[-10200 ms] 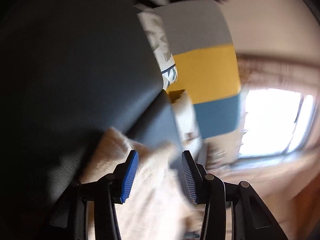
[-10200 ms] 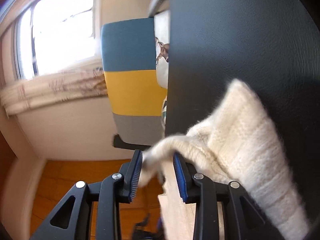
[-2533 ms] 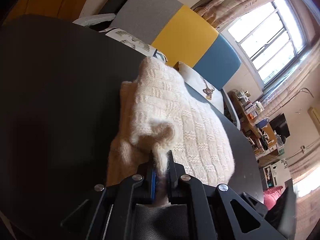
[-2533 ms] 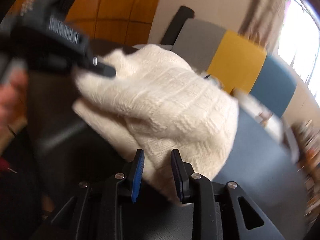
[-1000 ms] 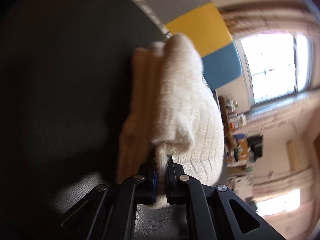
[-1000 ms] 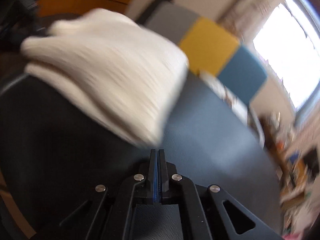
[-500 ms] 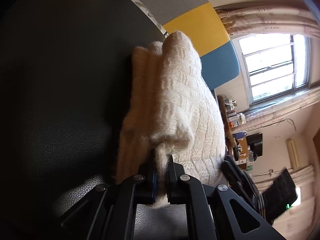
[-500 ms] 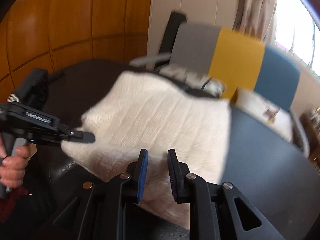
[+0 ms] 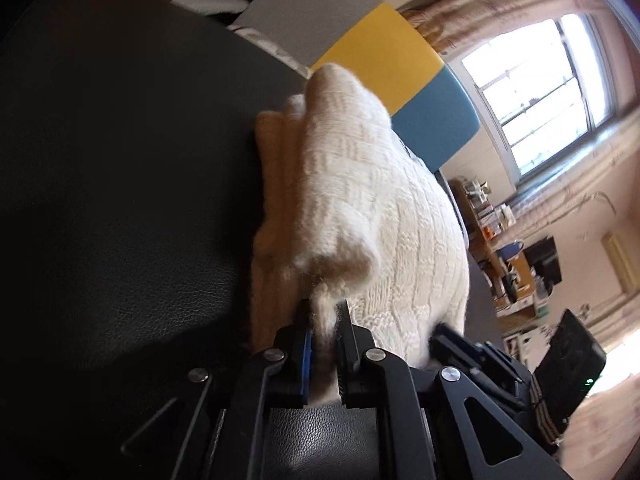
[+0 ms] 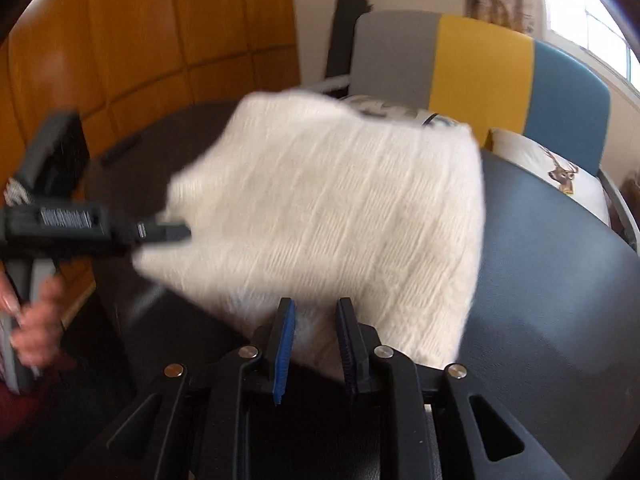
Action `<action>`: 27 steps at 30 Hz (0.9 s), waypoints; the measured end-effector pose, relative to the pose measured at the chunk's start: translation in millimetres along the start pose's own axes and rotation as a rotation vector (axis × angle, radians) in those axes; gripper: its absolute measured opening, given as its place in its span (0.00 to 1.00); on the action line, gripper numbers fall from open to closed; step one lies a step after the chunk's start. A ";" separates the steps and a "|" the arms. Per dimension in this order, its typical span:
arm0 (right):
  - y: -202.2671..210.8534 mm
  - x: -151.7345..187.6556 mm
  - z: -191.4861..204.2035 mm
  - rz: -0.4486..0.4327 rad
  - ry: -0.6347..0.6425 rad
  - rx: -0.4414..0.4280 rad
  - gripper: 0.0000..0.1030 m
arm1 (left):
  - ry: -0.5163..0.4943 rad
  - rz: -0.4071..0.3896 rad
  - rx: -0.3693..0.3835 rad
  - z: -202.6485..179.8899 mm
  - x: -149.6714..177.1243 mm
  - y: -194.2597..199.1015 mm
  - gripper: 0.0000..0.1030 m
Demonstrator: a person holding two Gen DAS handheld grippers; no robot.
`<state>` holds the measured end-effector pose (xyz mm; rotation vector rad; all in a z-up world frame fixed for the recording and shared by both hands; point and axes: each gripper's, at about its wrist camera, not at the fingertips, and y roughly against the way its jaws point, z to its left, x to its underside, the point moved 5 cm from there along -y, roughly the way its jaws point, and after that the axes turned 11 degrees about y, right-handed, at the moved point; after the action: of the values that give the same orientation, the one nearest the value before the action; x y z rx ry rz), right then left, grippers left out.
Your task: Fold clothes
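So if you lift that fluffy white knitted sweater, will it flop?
Probably: the fluffy white knitted sweater bulges in soft folds. It likely bunches where the left hand-held gripper pinches it. The fuzzy knit looks grippy, not slippery.

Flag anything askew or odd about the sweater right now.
The sweater is a lumpy bundle on the table, its layers uneven at the left edge. A tuft of knit is pinched in the left claw.

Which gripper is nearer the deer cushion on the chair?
Right. The right gripper sits at the sweater's near edge, deer cushion beyond its right side. The left gripper pinches the sweater's far-left corner.
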<state>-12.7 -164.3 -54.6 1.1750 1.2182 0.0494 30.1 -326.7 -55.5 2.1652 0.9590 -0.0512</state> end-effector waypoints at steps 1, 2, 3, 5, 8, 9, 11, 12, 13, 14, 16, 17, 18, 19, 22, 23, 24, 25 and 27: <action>-0.2 2.1 2.1 0.002 0.020 0.006 0.20 | -0.002 -0.008 -0.001 -2.0 0.7 2.5 0.11; 0.7 1.8 2.5 0.005 0.026 0.007 0.21 | -0.003 -0.018 -0.001 -4.3 1.4 5.1 0.11; 2.1 0.1 1.9 0.008 0.023 0.007 0.21 | -0.005 -0.035 -0.001 -6.0 1.7 10.4 0.11; 3.3 -0.5 -0.1 0.009 0.002 -0.003 0.21 | -0.030 -0.078 -0.016 -12.3 3.5 22.8 0.11; 4.1 -0.2 -3.5 0.008 -0.036 -0.021 0.22 | -0.119 -0.150 -0.024 -39.4 6.3 40.5 0.11; 4.0 0.4 -4.1 0.007 -0.045 -0.024 0.22 | -0.147 -0.157 -0.001 -53.5 6.8 41.0 0.11; 4.0 1.8 -4.1 0.004 -0.055 -0.025 0.22 | -0.210 -0.156 0.021 -80.5 7.4 32.7 0.11; 4.0 2.5 -4.1 0.002 -0.060 -0.025 0.22 | -0.247 -0.147 0.016 -93.4 7.3 23.3 0.11; 4.4 3.3 -2.2 0.005 -0.057 -0.023 0.22 | -0.285 -0.137 0.010 -106.2 7.1 13.9 0.11; 5.0 4.2 0.8 0.009 -0.051 -0.019 0.22 | -0.311 -0.130 -0.008 -110.3 4.3 1.1 0.11; 6.3 5.9 6.9 0.017 -0.038 -0.011 0.22 | -0.297 -0.106 -0.069 -101.9 -9.2 -22.0 0.11; 6.5 6.9 7.7 0.020 -0.033 -0.008 0.22 | -0.270 -0.094 -0.100 -95.1 -16.5 -34.7 0.11; 6.9 7.7 7.6 0.021 -0.032 -0.007 0.22 | -0.242 -0.092 -0.103 -83.0 -21.7 -38.8 0.11; 5.1 8.7 5.5 0.020 -0.034 -0.008 0.22 | -0.214 -0.091 -0.103 -70.1 -26.6 -41.5 0.09; 0.6 11.1 -0.1 0.015 -0.060 -0.016 0.22 | -0.180 -0.074 -0.093 -40.6 -29.1 -51.1 0.04; -1.6 8.8 -1.8 0.016 -0.064 -0.017 0.22 | -0.179 -0.066 -0.088 -32.6 -27.5 -54.6 0.04; -3.8 6.5 -3.6 0.017 -0.068 -0.018 0.22 | -0.196 -0.079 -0.085 -30.3 -23.5 -53.8 0.04; -2.4 3.5 -4.7 0.017 -0.065 -0.022 0.22 | -0.221 -0.094 -0.091 -30.0 -21.6 -51.9 0.04; 4.2 -3.2 -6.1 0.016 -0.051 -0.034 0.22 | -0.203 -0.096 -0.080 -29.3 -21.3 -53.1 0.04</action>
<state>-16.3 -160.2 -48.6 1.1499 1.1593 0.0522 -27.0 -297.7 -60.8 1.9962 0.9303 -0.2691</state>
